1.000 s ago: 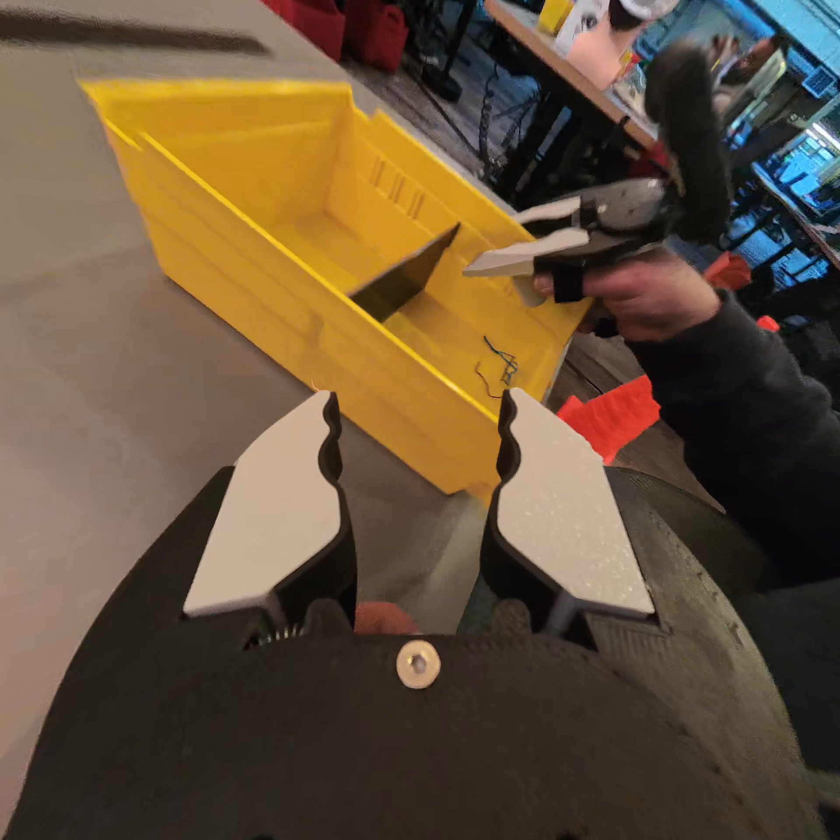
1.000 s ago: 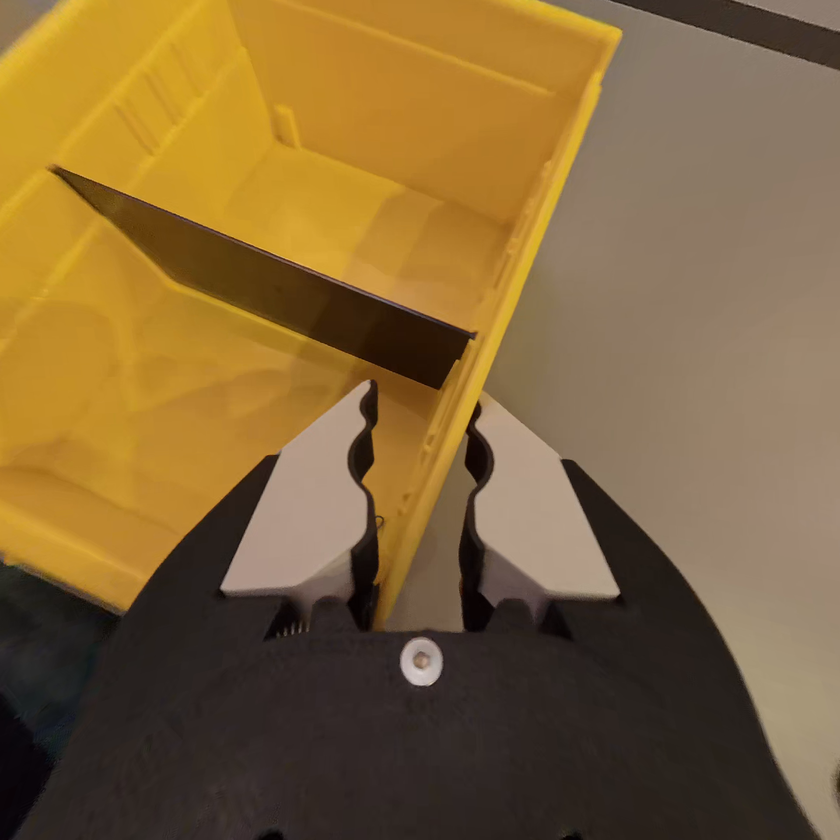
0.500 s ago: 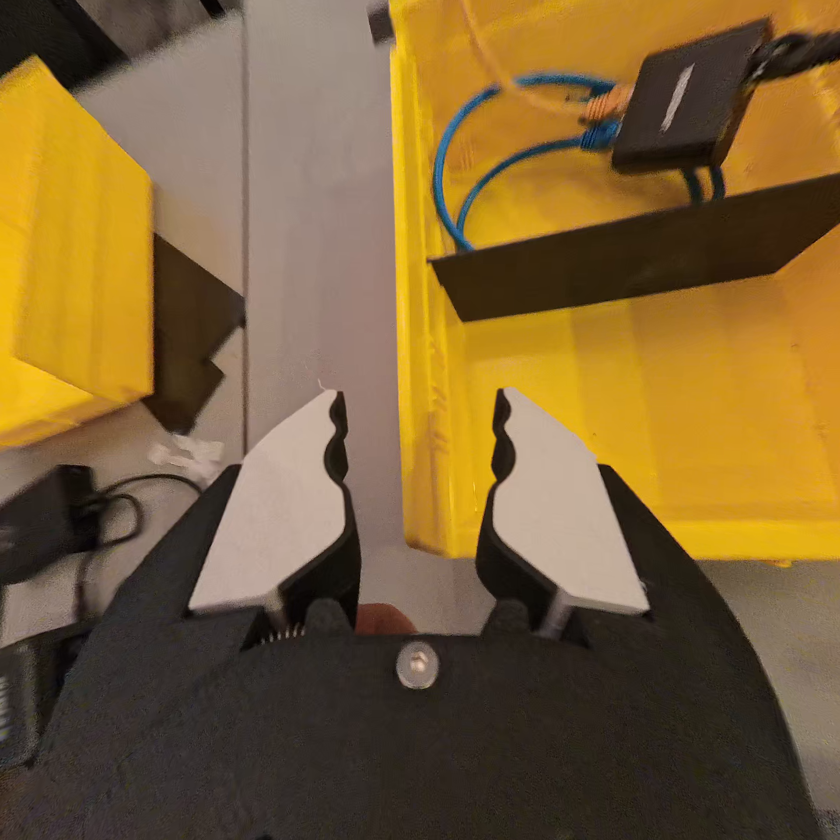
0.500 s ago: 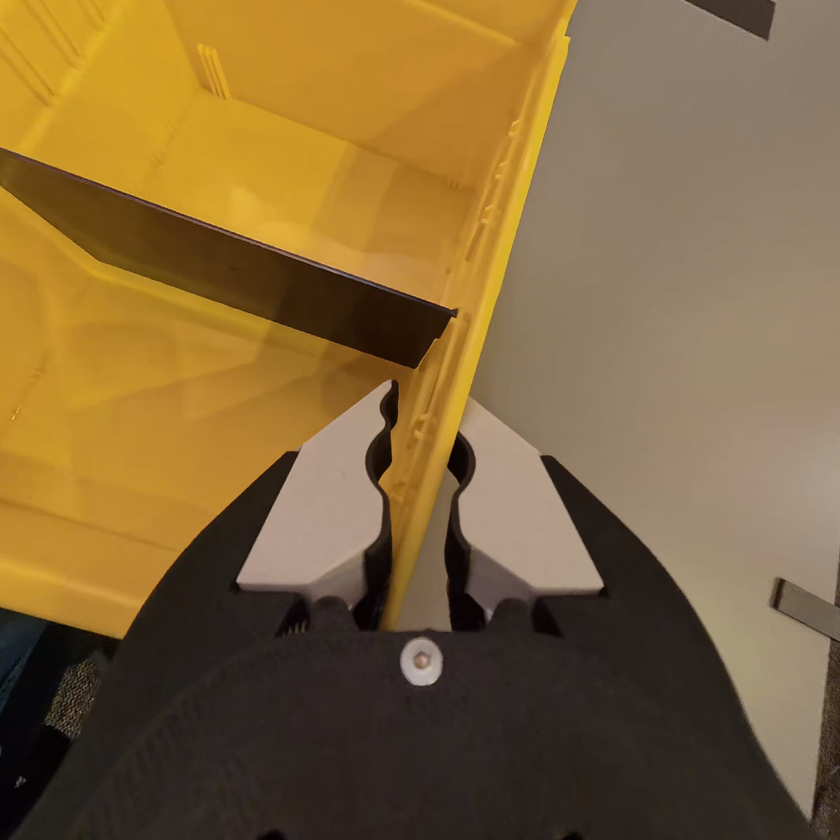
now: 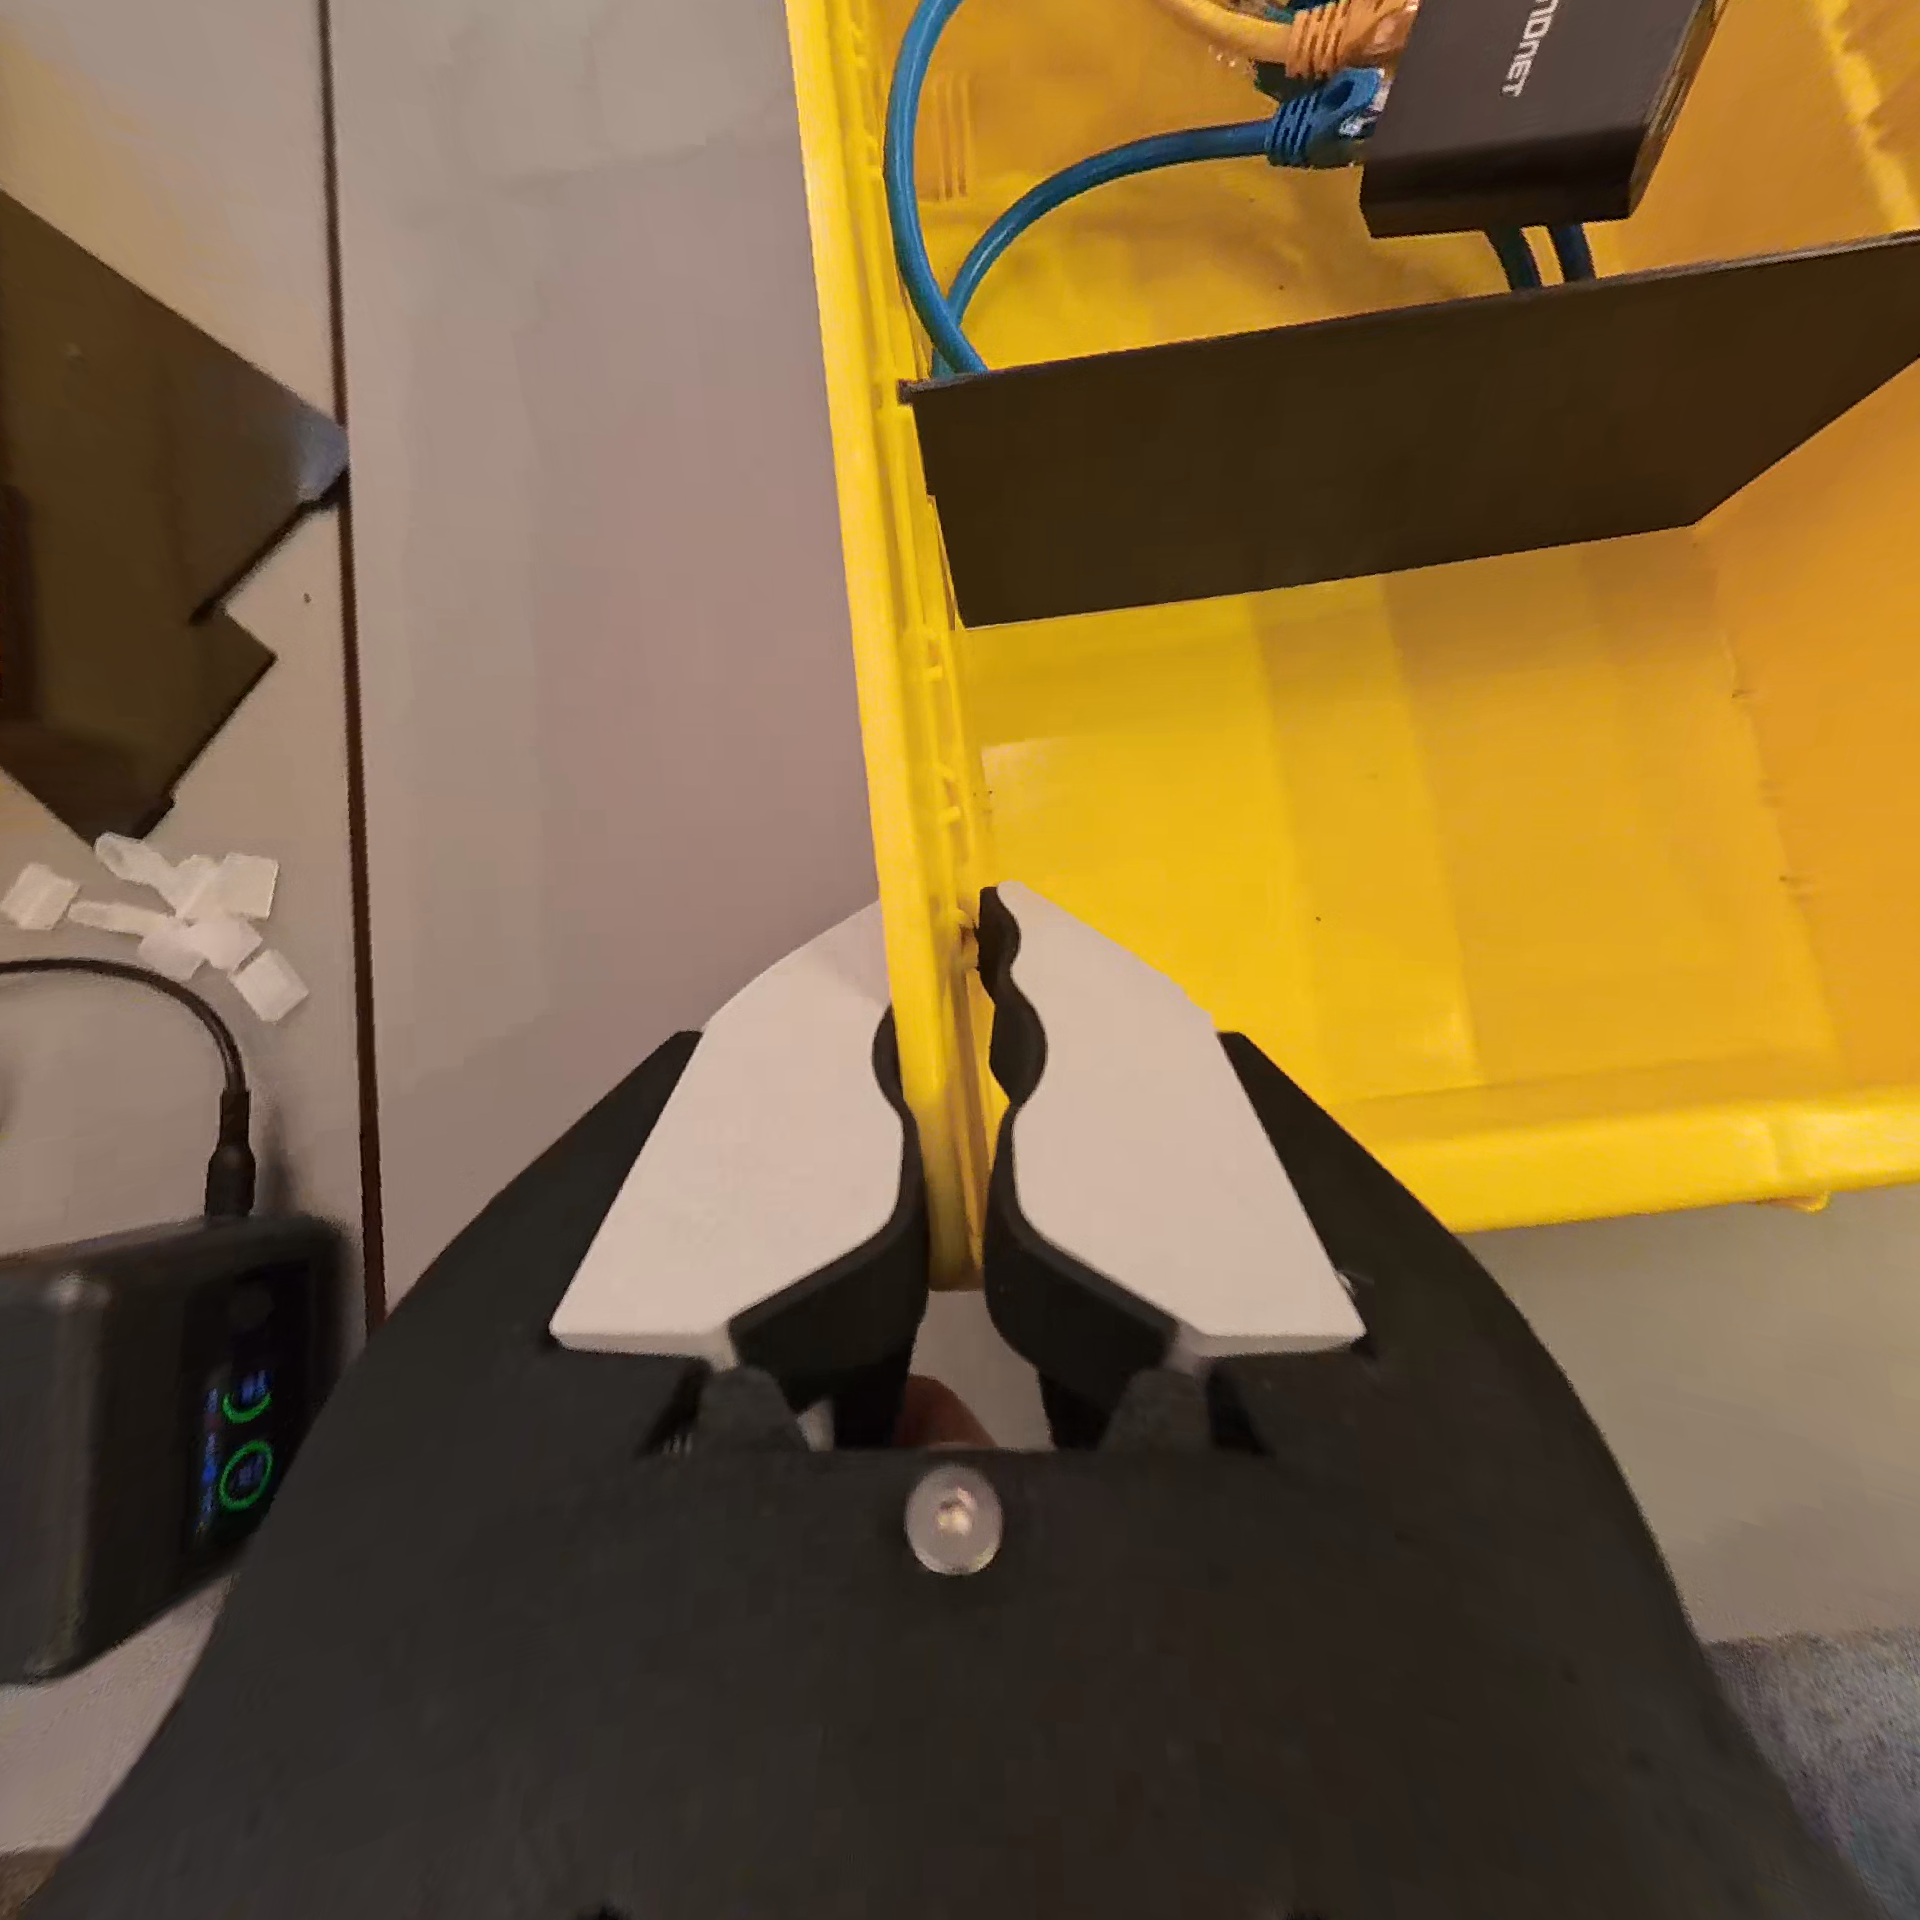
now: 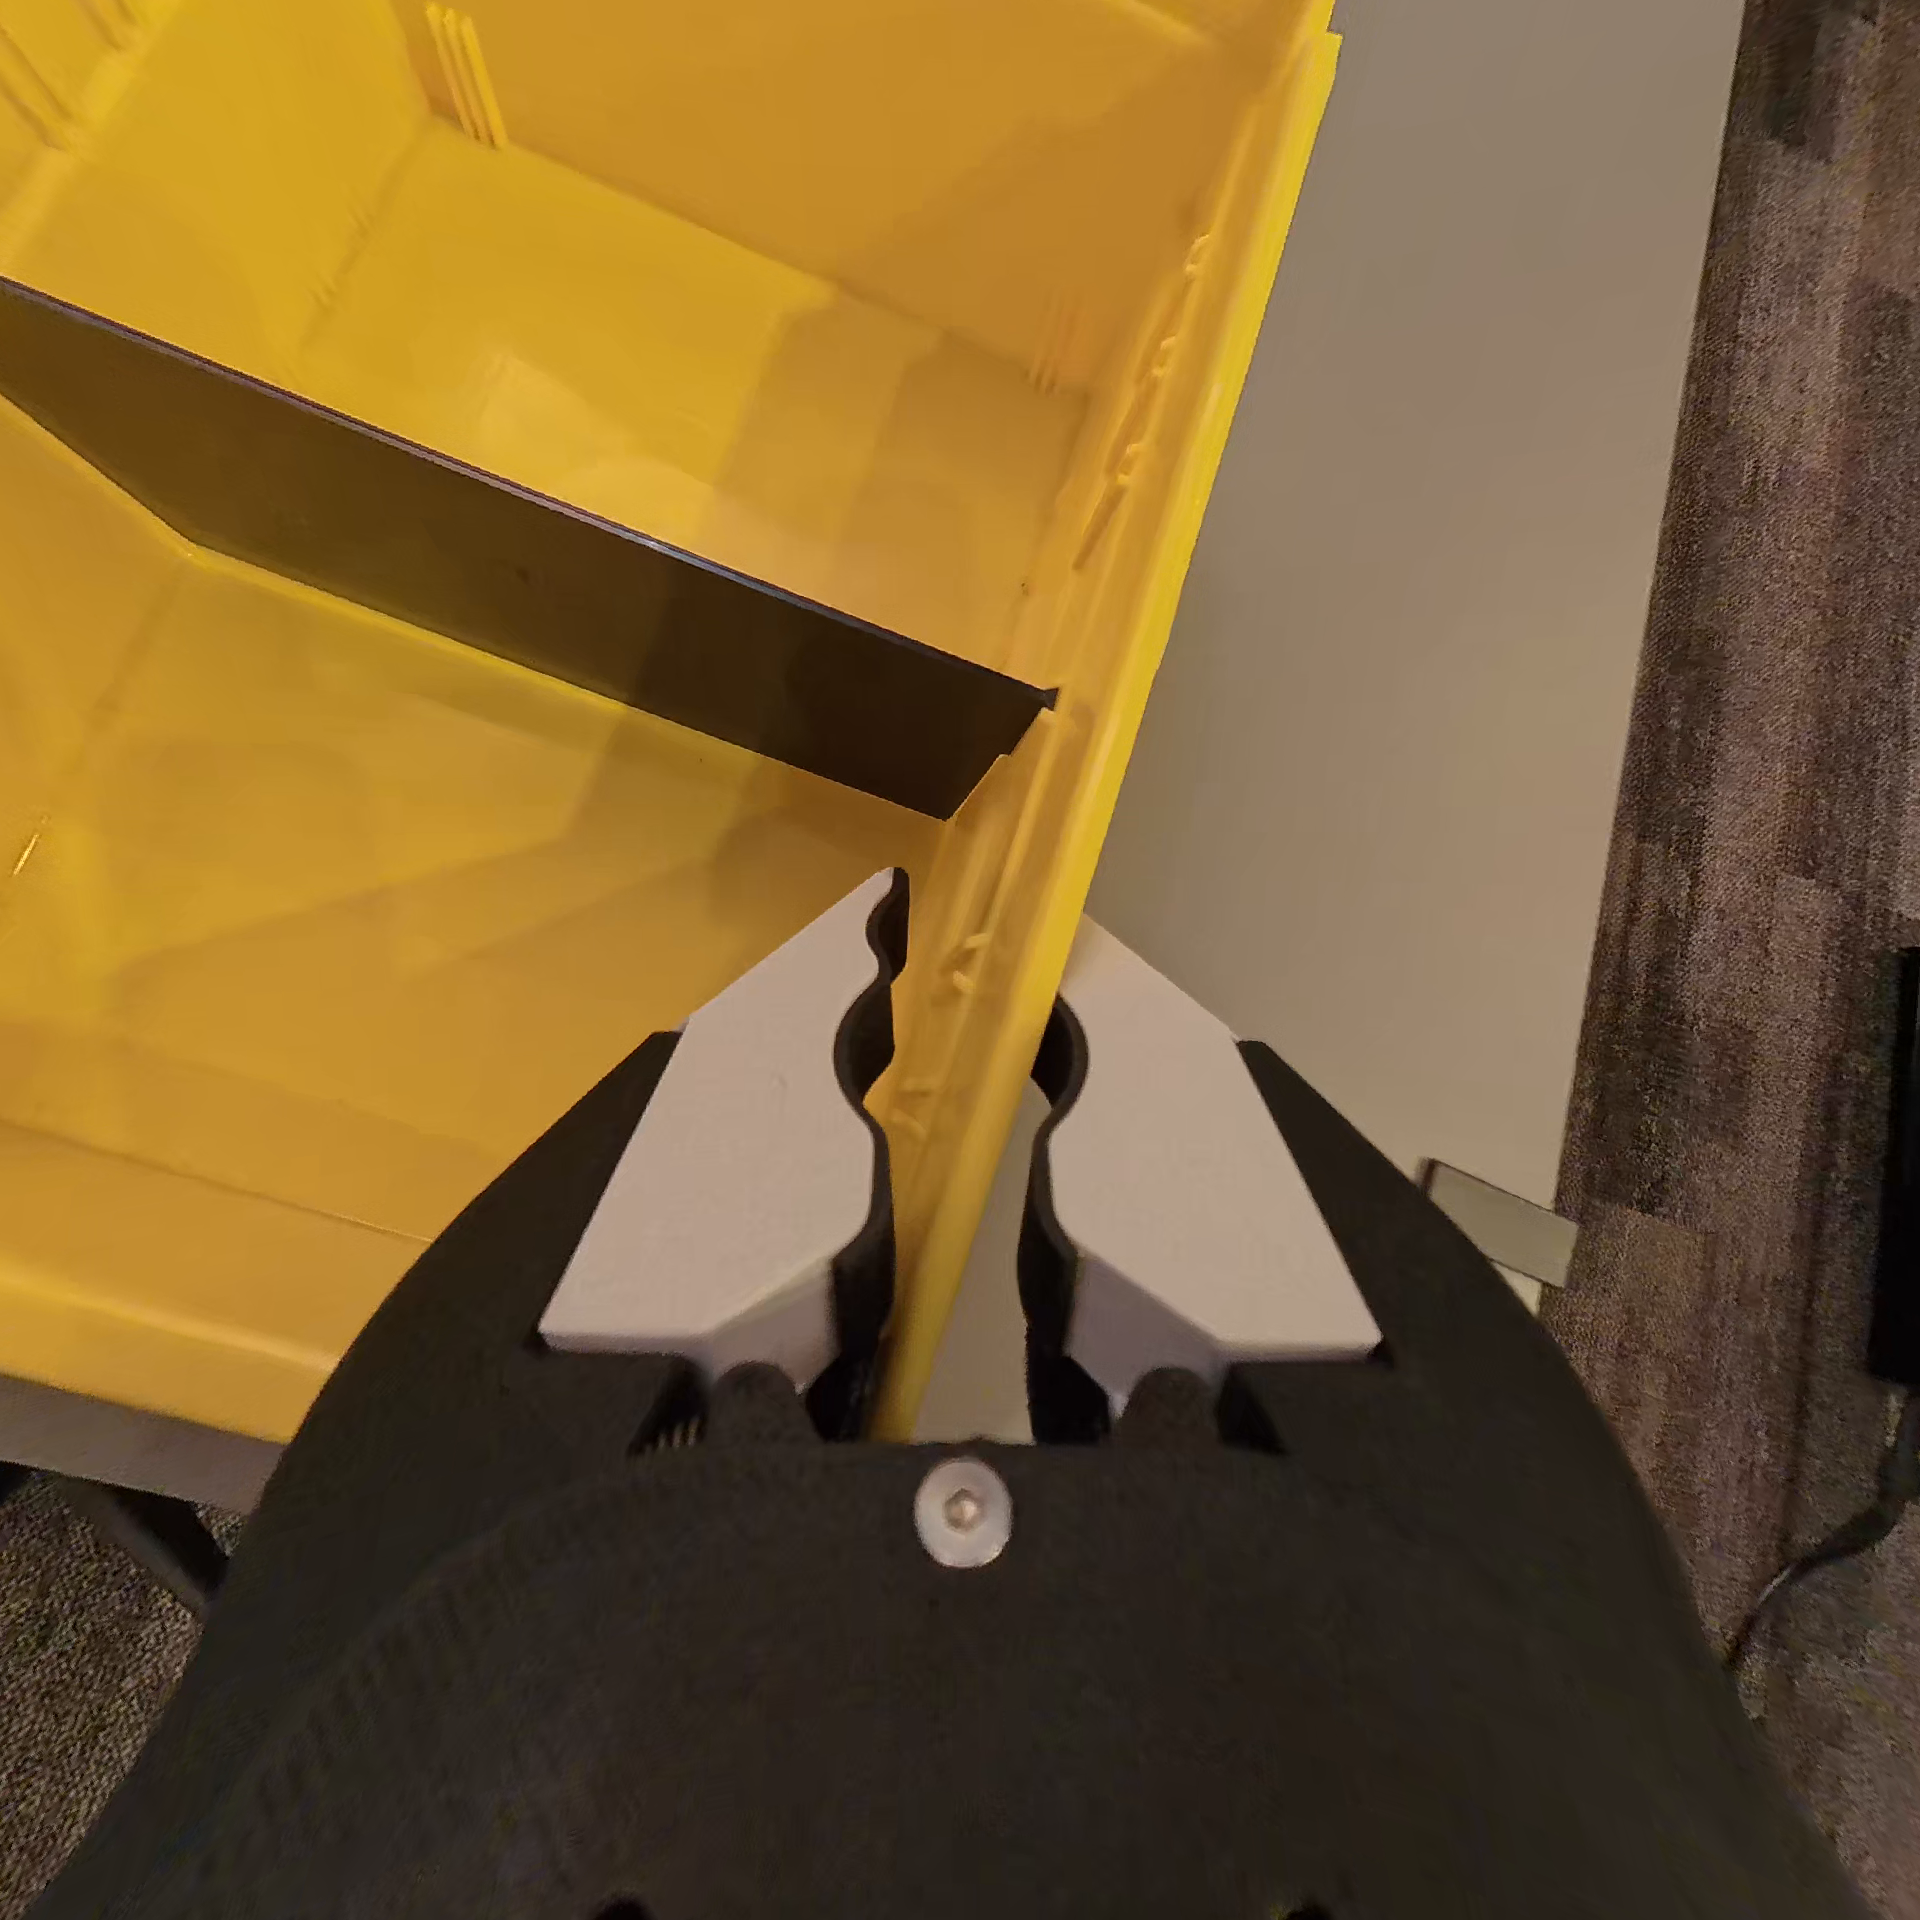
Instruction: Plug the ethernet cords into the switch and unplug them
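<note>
While both tongs grip bin walls, contents stand thus: left gripper [image 5: 940, 1081], fingers closed on the side wall of the yellow bin [image 5: 1403, 935], near its front corner; black divider [image 5: 1351, 478] across the bin; behind it, black switch [image 5: 1527, 114] with blue ethernet cords [image 5: 935, 208] and orange cords [image 5: 1340, 31] at its ports. Right gripper [image 6: 971, 1049], fingers clamped on the side wall of a second yellow bin [image 6: 520, 935], both compartments bare. Grey table [image 5: 582, 520]; black power unit [image 5: 135, 1455] at left.
</note>
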